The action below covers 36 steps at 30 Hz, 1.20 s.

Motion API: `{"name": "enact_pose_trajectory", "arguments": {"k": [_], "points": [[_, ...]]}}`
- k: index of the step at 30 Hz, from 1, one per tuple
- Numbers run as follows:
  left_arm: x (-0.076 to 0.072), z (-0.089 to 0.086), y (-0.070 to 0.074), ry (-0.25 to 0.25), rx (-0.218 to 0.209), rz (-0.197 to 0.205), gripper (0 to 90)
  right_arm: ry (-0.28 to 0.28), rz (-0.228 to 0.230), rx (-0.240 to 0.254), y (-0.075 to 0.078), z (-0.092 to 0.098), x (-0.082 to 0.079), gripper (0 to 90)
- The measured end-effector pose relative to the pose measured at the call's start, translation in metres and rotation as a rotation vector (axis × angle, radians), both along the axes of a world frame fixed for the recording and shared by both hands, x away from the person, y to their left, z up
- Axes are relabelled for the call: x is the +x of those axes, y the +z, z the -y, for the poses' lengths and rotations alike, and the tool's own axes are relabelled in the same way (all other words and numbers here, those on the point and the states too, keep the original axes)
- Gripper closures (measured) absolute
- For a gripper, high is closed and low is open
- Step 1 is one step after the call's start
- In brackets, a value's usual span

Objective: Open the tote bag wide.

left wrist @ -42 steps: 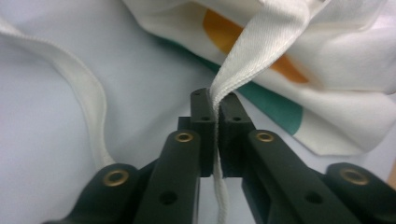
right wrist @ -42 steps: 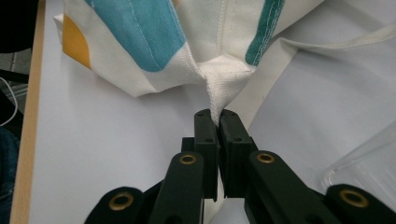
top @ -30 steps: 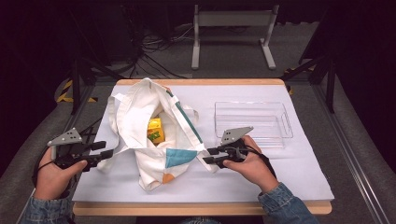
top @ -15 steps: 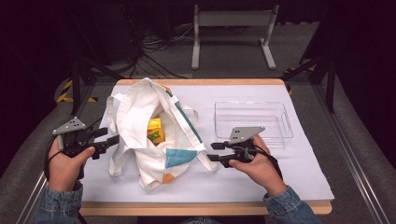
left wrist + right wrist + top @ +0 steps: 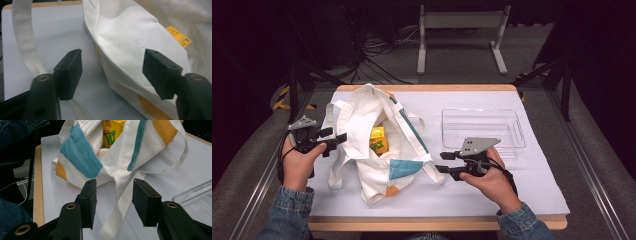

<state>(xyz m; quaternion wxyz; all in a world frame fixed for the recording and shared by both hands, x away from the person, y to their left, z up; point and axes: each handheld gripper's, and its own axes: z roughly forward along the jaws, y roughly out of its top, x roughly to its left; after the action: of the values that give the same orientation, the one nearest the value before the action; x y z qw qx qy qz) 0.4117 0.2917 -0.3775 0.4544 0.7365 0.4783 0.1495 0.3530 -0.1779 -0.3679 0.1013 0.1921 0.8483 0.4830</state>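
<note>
A white tote bag with teal and orange patches lies open on the table, a yellow carton standing inside it. My left gripper is at the bag's left side. Its jaws are wide apart and have just closed slightly, and the bag's side wall runs between them unpressed. My right gripper is open just right of the bag's lower corner. Its jaws have just been opening, and a white strap lies loose between them. The carton shows past it in the bag's mouth.
An empty clear plastic tray sits on the right half of the white sheet that covers the table. A second bag strap trails on the sheet left of the bag. Cables and a metal stand are on the floor beyond.
My left hand has moved away from the person along the bag's left side, its jaws wider than before. My right gripper has eased slightly right, off the bag's corner, and opened.
</note>
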Motion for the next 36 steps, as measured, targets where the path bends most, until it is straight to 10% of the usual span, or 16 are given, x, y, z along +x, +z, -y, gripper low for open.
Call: {"name": "enact_pose_trajectory", "arguments": {"k": [3,9,20,29,36], "points": [[0.001,0.0,-0.001,-0.014,-0.012,-0.001,63.9,0.001,0.002,-0.001,0.0,0.0,-0.001,54.8],[-0.007,-0.001,0.009,-0.018,-0.009,0.058,86.9,-0.004,0.009,0.0,0.0,0.001,-0.002,54.9],[-0.029,-0.009,0.03,0.019,0.057,0.157,88.4,0.022,0.009,-0.002,0.0,-0.005,0.001,54.9],[-0.029,-0.013,0.019,0.064,0.206,0.125,88.5,0.034,0.008,-0.002,0.0,-0.009,0.002,54.9],[-0.023,-0.01,0.004,0.045,0.226,0.107,88.5,0.044,0.039,0.046,0.017,-0.014,0.004,54.8]]}}
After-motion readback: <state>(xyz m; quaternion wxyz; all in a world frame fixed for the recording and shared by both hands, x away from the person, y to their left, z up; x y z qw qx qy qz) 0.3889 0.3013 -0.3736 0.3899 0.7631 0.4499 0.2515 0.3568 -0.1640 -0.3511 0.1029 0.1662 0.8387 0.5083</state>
